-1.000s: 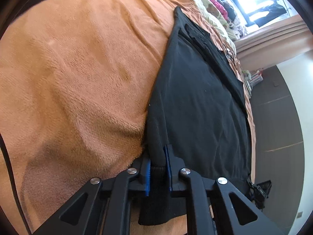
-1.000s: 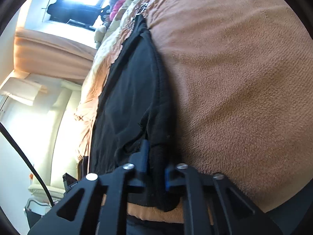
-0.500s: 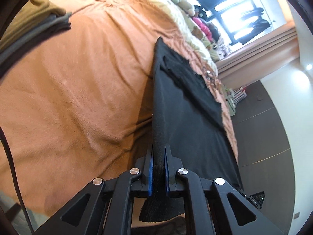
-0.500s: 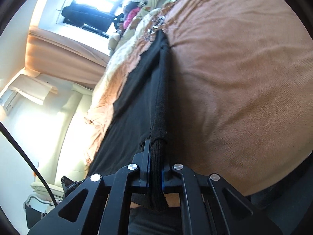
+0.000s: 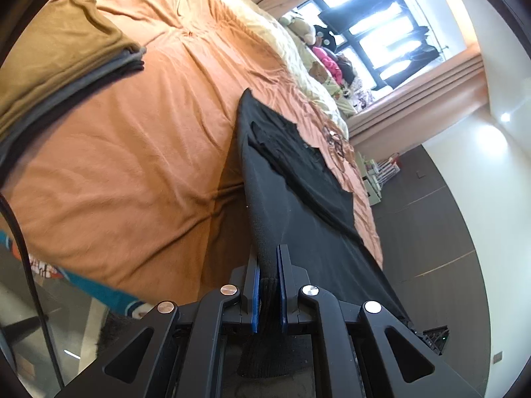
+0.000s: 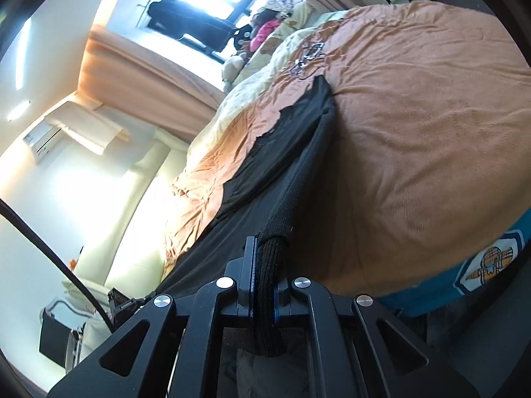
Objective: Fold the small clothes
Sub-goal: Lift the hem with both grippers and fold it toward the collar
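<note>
Black garment (image 5: 298, 199) lifted higher, pulled taut, perhaps ribbed hem; both claws pinching it.

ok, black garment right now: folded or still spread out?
Spread, not folded. The black garment is stretched taut off the orange blanket, its ribbed hem clamped by the left gripper and the right gripper.

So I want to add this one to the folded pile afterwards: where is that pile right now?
The folded pile shows only in the left wrist view, at the upper left, lying on the orange blanket, well left of the black garment.
</note>
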`<state>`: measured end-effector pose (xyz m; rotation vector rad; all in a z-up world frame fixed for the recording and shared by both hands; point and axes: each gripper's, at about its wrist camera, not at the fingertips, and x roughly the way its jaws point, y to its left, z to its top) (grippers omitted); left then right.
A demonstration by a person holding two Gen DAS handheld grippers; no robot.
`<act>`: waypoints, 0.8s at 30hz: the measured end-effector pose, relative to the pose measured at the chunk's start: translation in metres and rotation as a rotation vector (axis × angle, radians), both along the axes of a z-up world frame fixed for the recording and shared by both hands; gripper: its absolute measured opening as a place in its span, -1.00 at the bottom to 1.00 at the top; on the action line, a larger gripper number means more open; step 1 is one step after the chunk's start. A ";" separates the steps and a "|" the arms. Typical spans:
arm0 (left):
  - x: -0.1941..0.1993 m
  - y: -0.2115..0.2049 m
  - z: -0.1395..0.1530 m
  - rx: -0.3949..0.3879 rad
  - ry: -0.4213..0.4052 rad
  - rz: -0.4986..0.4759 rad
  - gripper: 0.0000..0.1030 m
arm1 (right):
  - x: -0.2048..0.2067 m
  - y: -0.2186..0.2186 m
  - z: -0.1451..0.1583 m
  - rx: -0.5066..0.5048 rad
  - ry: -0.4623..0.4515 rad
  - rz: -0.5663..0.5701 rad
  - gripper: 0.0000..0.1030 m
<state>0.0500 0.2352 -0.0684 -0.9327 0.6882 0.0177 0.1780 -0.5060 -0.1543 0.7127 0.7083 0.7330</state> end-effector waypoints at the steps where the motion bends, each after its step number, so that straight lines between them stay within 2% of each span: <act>1: -0.006 -0.001 0.003 0.003 -0.004 0.000 -0.83 | -0.003 -0.001 0.001 0.001 -0.005 0.001 -0.93; 17: -0.119 -0.017 0.046 0.038 -0.122 -0.010 -0.83 | -0.061 -0.021 0.020 -0.011 -0.113 0.059 -0.93; 24: -0.147 -0.020 0.059 0.052 -0.145 -0.017 -0.83 | -0.071 -0.031 0.018 -0.015 -0.138 0.078 -0.93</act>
